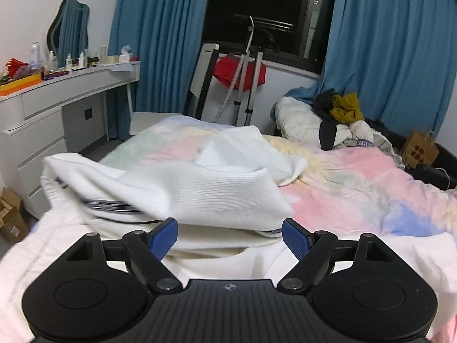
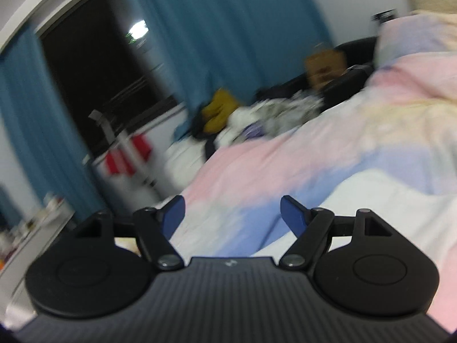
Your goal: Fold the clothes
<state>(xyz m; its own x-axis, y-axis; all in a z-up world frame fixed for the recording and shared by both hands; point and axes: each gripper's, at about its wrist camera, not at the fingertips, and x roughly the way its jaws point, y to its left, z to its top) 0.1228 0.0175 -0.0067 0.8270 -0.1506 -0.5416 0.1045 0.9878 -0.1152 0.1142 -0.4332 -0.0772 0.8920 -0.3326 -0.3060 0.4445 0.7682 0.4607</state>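
left tool (image 1: 230,235) at lower centre, blue pads spread wide, gripping nothing; white garment (image 1: 177,188) lies rumpled mid-frame on the pastel bed (image 1: 357,183); right tool (image 2: 232,215) likewise spread and empty, its view blurred.

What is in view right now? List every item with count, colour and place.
garment: one, white with dark striped trim, lying partly folded on the bed, just ahead of the left claw
bedspread: one, pastel pink, blue and yellow, covering the bed
clothes pile: one heap, white, black and mustard, at the far side of the bed by the curtain
curtains: two, blue, either side of the dark window
dresser: one, white, against the left wall, toiletries on top
mirror: one, dark-framed, on the dresser
left claw: one, black with blue pads, open
right claw: one, black with blue pads, open, over the bedspread
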